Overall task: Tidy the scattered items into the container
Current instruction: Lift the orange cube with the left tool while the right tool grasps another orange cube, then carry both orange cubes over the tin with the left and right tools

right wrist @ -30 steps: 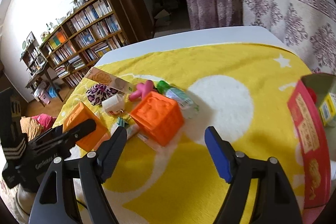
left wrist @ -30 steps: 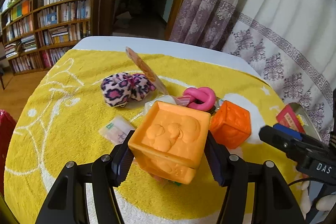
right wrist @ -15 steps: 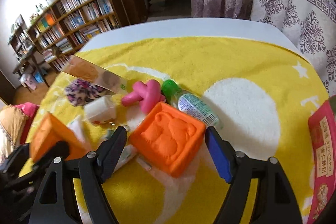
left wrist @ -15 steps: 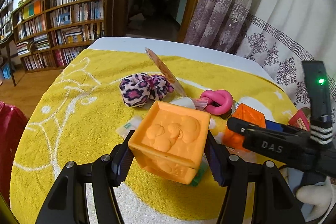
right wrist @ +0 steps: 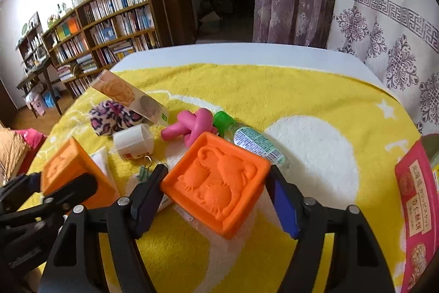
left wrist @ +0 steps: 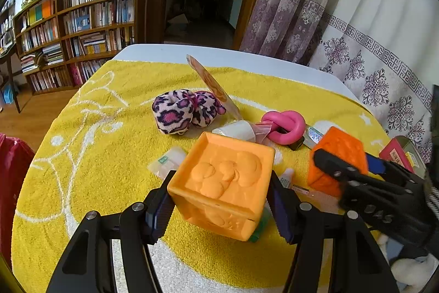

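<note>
My left gripper (left wrist: 219, 183) is shut on a light orange embossed cube (left wrist: 225, 180), held just above the yellow towel (left wrist: 104, 155). A darker orange cube (right wrist: 216, 183) with a cat relief lies on the towel between the fingers of my right gripper (right wrist: 216, 175). Its jaws are closing, and the pads stand at the cube's sides without visibly pressing. The red tin container (right wrist: 414, 199) sits at the right edge. In the left wrist view the darker cube (left wrist: 337, 150) shows behind a right finger (left wrist: 340, 169).
A leopard-print scrunchie (left wrist: 181, 114), a pink knotted toy (left wrist: 285, 125), a white little tub (right wrist: 134, 142), a green-capped bottle (right wrist: 252, 142), a flat packet (right wrist: 123, 95) and a sachet (left wrist: 167, 158) lie on the towel. Bookshelves and curtains stand behind the table.
My right gripper moved forward and down over the darker orange cube, which now lies between its fingers. The left gripper kept still with its cube.
</note>
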{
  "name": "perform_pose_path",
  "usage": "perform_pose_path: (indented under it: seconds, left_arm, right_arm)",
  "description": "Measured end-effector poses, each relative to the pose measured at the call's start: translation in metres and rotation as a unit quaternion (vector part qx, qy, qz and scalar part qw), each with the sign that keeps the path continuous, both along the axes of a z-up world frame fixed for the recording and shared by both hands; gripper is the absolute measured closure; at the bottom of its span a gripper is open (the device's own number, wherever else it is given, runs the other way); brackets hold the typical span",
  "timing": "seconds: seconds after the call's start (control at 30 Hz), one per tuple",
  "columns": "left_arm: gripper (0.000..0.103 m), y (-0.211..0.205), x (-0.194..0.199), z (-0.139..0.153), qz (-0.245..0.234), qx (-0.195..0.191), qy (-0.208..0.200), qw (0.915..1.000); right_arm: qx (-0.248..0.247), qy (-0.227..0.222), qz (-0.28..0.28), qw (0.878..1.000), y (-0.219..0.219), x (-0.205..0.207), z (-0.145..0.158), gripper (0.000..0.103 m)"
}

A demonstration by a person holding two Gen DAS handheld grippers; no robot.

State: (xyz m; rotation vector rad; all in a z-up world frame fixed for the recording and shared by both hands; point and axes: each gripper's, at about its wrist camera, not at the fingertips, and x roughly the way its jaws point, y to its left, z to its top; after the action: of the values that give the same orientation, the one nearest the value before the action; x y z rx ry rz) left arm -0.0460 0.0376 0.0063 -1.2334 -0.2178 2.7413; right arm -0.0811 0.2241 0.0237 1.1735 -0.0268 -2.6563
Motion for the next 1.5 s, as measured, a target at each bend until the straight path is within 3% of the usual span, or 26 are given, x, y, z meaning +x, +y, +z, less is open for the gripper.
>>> perform_pose_path:
  seconds: [0.37,0.83,1.3,1.5]
  left_arm:
    - [0.039,0.009,-0.001,-0.005,-0.013,-0.015,-0.005,0.9998]
    - [0.039,0.028,0.005,0.001,-0.026,-0.027,0.003,0.9993]
    - [0.039,0.099,0.027,0.025,-0.091,-0.027,0.020,0.9953]
    - [0.039,0.142,0.039,0.039,-0.136,-0.039,0.036,0.9893]
  right_arm:
    - [-0.057,0.026,-0.050,0.997,0.036,0.031,0.021,0.027]
    - [-0.074,0.055,-0.101,0.991,0.084,0.066,0.037,0.027]
    - [-0.098,0.091,-0.156,0.979,0.147,0.105,0.054,0.027]
    - [-0.101,0.112,-0.189,0.970,0.181,0.126,0.061,0.027]
